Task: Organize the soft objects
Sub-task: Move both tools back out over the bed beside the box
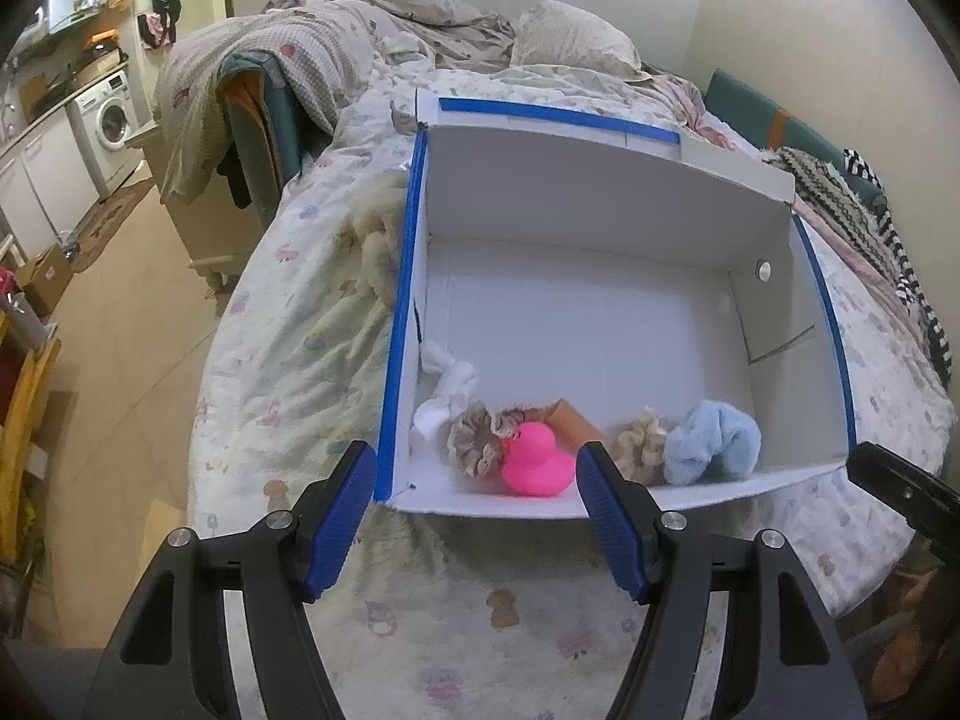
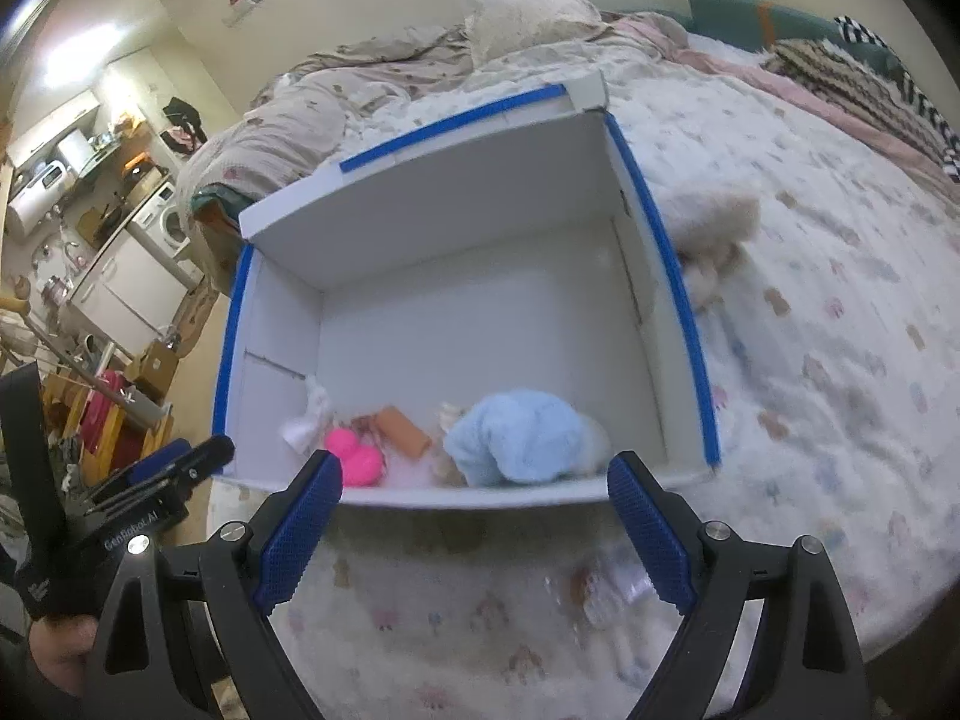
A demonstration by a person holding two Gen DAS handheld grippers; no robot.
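The right wrist view is motion-blurred: the fluffy toy (image 2: pixel 714 228) right of the box (image 2: pixel 456 210) and clear wrappers (image 2: pixel 612 588) at lower centre stay indistinct. In the left view, the box wall hides most of that toy (image 1: pixel 375 234). The right gripper (image 1: pixel 906 495) is cut off at that frame's right edge.

Soft indoor light, blurred fisheye edges

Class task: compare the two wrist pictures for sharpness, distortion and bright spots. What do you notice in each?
Left wrist view: fairly sharp, the pink duck crisp, the box edges bowed by the fisheye. Right wrist view: softer, the bedspread smeared, with blown-out ceiling light at upper left; dark corners in both.
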